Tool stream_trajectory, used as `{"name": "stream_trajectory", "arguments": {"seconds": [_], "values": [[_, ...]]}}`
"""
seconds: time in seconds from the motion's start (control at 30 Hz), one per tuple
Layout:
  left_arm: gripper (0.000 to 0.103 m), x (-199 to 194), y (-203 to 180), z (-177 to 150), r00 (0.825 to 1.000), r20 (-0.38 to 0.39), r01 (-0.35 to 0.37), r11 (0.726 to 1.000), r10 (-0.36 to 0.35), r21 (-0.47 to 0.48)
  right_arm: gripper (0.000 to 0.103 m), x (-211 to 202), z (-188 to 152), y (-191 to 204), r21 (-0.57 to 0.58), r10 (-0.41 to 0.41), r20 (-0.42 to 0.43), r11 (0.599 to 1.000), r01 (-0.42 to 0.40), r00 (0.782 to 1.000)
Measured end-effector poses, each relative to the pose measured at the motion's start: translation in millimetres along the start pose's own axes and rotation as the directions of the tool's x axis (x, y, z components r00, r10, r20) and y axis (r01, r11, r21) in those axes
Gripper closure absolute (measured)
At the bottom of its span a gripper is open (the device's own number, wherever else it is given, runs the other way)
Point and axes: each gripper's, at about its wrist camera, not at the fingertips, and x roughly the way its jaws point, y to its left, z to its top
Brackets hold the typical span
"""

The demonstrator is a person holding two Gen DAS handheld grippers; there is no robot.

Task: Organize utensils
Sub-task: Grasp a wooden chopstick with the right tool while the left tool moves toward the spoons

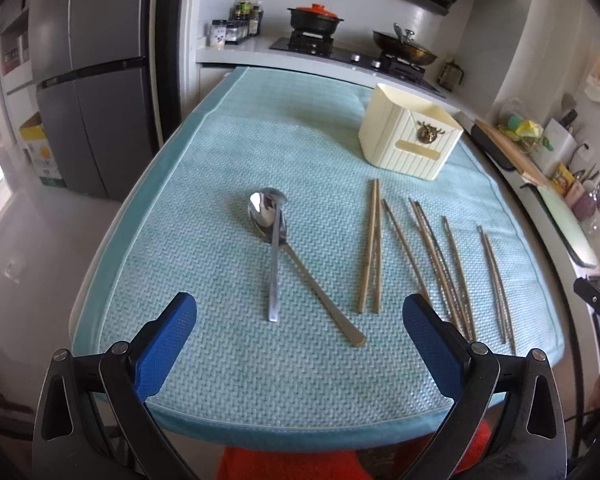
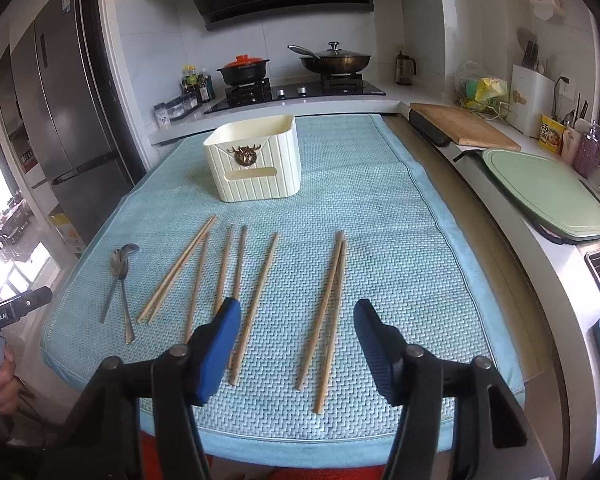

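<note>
Both grippers hover with jaws apart, holding nothing. The right gripper [image 2: 296, 344] frames 2 chopsticks [image 2: 327, 316] just ahead; the left gripper [image 1: 300, 340] faces 2 spoons [image 1: 274, 236]. Thin sticks could roll or pinch up singly; the cream holder [image 2: 256, 164] stands far ahead.

The fridge [image 1: 88, 80] is cut off at the left wrist frame's top; the spice bottles' [image 1: 242, 20] labels there are too small to read

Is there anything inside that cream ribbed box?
The cream ribbed plastic box shows only bare inner wall near its rim; no utensil sticks out. Its floor is hidden by the front wall.
</note>
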Motion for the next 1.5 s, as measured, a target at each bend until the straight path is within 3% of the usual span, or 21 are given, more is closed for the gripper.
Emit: {"name": "stream_trajectory", "arguments": {"seconds": [0.1,0.23,0.77,0.83,0.9,1.1,1.27,1.5], "values": [[0.001,16,4,2,0.999,-0.030,-0.014,1.000,0.014,-0.004,0.064,16,0,-8,0.018,-0.001,-0.035,1.000,0.002,0.999],[0.001,32,4,6,0.998,-0.058,-0.022,1.000,0.022,-0.001,0.074,37,1,-19,0.027,-0.008,-0.081,1.000,0.011,0.997],[0.001,66,0,19,0.995,-0.100,-0.026,1.000,0.026,-0.002,0.084,159,11,-41,-0.021,-0.022,-0.278,1.000,0.017,0.960],[0.001,70,3,19,0.993,-0.111,-0.031,0.999,0.031,-0.005,0.091,169,11,-39,-0.035,-0.037,-0.302,0.999,0.028,0.953],[0.001,74,5,19,0.992,-0.118,-0.038,0.999,0.037,-0.007,0.092,177,10,-37,-0.047,-0.055,-0.320,0.998,0.042,0.946],[0.001,87,8,25,0.990,-0.134,-0.050,0.999,0.050,-0.001,0.093,191,19,-34,-0.073,-0.088,-0.323,0.995,0.068,0.942],[0.001,93,9,39,0.990,-0.125,-0.066,0.996,0.073,0.058,0.095,210,38,-42,-0.071,-0.111,-0.312,0.993,0.094,0.944],[0.001,124,11,86,0.984,-0.176,-0.001,0.981,0.036,0.196,0.096,218,44,-46,-0.038,-0.095,-0.300,0.995,0.088,0.949]]}}
